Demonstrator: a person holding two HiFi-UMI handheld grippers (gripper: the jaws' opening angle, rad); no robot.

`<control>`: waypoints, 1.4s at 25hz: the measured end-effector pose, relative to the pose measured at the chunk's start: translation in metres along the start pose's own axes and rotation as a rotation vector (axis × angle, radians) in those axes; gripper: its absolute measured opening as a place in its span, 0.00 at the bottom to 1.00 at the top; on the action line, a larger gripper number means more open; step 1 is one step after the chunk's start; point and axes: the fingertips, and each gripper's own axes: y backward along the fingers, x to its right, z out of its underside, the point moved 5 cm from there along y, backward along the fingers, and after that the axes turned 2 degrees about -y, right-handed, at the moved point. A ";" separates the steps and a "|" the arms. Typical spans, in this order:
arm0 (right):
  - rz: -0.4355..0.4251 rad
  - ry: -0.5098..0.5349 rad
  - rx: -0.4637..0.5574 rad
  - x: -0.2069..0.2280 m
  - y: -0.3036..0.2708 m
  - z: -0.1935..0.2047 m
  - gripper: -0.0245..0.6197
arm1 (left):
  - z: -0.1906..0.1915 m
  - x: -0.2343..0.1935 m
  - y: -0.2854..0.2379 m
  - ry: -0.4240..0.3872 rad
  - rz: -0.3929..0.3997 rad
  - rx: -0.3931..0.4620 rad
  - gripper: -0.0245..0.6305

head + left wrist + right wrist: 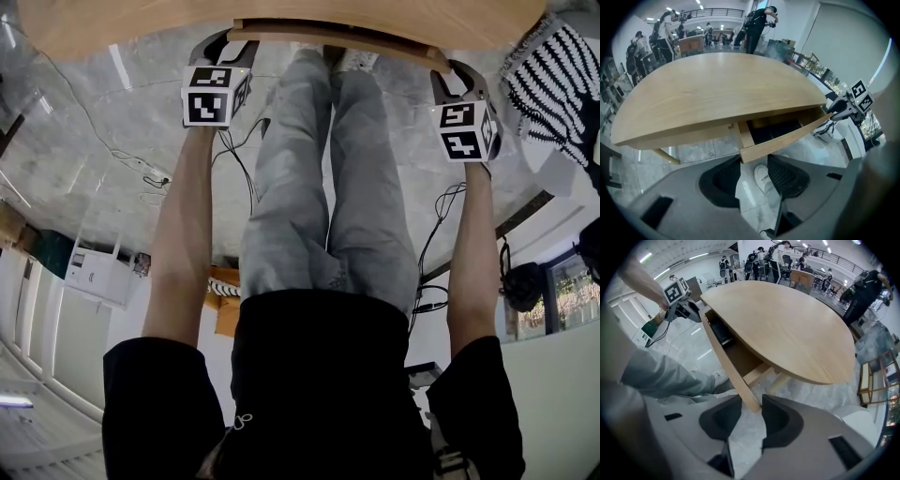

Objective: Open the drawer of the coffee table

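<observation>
A: How does the left gripper [754, 161] stand?

B: Fairly wide, and closed on wood. The left end of the drawer front [787, 136] sits between its tips with a pad at each face, and I can make out no gap. Lower down, a white shoe [761, 177] shows between the jaws.

A: And the right gripper [751, 401]?

B: It stands the same way at the other end. The panel's end runs down between the pads, and its corner lies against the right-hand pad. The other pad sits close at the opposite face.

A: Where is the drawer [740, 355]?

B: It is pulled part-way out from under the coffee table [787, 319] top. In the head view it lies at the top centre of the frame, with a gripper at each end. A dark flat thing [721, 333] lies inside.

A: Is there room to move?

B: The person's grey-trousered legs [309, 187] stand right before the middle of the drawer front. Grey floor [94, 141] lies open to the left of them, crossed by thin cables [150, 176]. At the upper right, a black-and-white striped thing [553, 70] is near the right gripper but apart from it. A pale table leg [780, 380] stands just beyond that gripper's tips.
</observation>
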 end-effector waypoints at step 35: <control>-0.098 0.162 -0.129 -0.073 0.024 0.050 0.20 | 0.069 0.038 0.037 0.031 0.021 -0.115 0.29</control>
